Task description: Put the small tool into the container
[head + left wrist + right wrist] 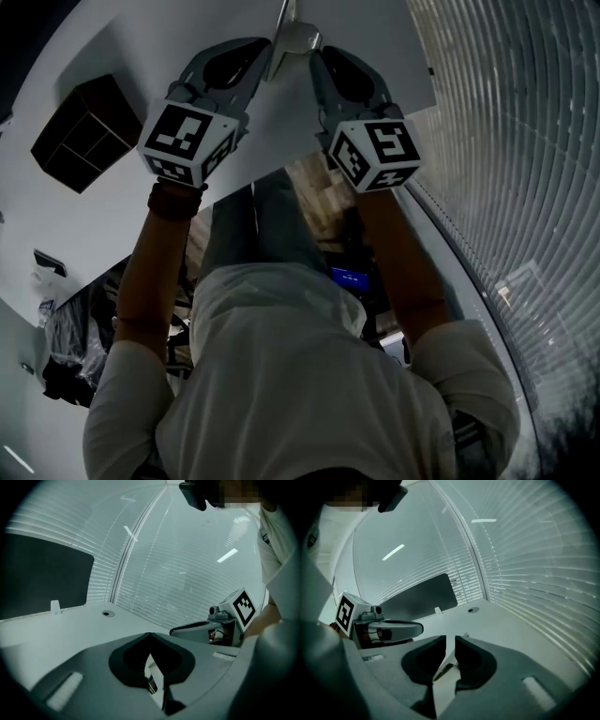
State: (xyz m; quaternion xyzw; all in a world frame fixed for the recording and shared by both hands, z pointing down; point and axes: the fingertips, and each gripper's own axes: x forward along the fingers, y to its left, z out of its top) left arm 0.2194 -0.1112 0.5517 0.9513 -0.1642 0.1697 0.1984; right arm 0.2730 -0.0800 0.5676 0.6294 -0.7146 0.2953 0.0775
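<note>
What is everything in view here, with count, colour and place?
table: one, white, under both grippers
box: one, dark, divided, at the table's left side
hole: one, round, in the tabletop's far corner
tab: one, white, upright near the hole
blinds: pale, on the walls around
pale thing: one, silvery, at both gripper tips; unclear what
clutter: dark, beside the person, too dim to tell
shirt: one, white, the person's
left gripper: grey, jaws together
right gripper: grey, jaws slightly apart
</note>
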